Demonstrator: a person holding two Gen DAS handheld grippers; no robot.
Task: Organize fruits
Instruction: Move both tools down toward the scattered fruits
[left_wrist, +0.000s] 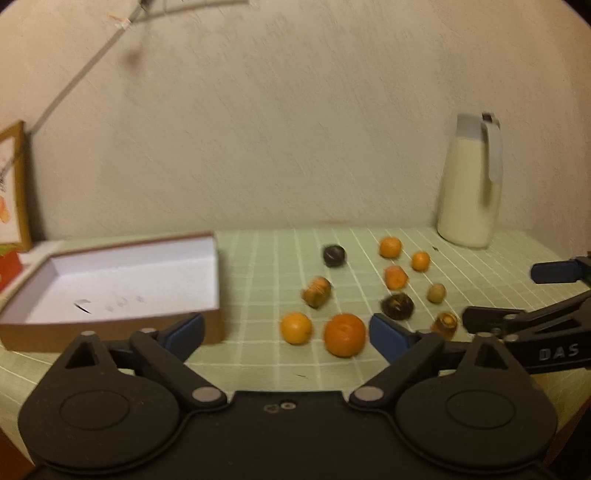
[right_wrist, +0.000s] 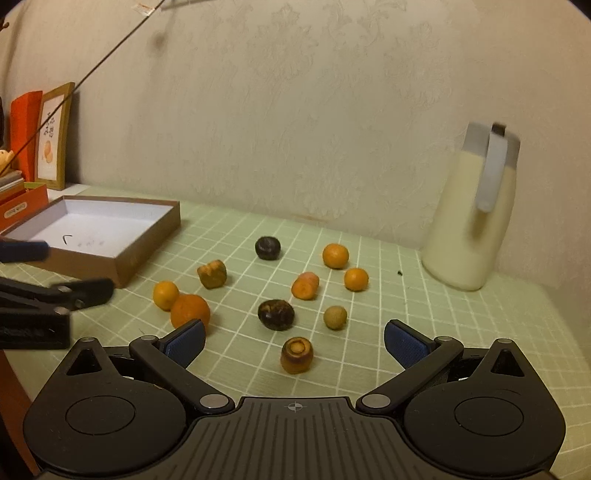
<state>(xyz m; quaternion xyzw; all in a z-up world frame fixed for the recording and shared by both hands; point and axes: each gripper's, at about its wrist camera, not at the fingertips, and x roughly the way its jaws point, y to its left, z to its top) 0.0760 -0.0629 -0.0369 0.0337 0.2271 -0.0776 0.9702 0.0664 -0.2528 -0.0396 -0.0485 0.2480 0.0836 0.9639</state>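
Note:
Fruit lies scattered on the green checked tablecloth (right_wrist: 406, 295): several oranges, the biggest (left_wrist: 344, 334) (right_wrist: 190, 312) beside a smaller one (left_wrist: 295, 328) (right_wrist: 166, 294), two dark round fruits (right_wrist: 267, 247) (right_wrist: 276, 314), a small tan one (right_wrist: 335, 316) and orange-brown chunks. An empty brown box (left_wrist: 74, 332) (right_wrist: 147, 243) with a white inside stands at the left. My left gripper (left_wrist: 286, 332) (right_wrist: 62, 271) is open, short of the two near oranges and touching nothing. My right gripper (right_wrist: 295, 341) (left_wrist: 517, 295) is open, with a stubby chunk (right_wrist: 297, 355) (left_wrist: 446, 323) lying on the cloth between its fingers, untouched.
A cream jug (left_wrist: 469, 192) (right_wrist: 469, 229) with a grey handle stands at the back right against the wall. A framed picture (right_wrist: 55, 136) and an orange carton (right_wrist: 22, 199) sit behind the box at the left. The two grippers hover side by side.

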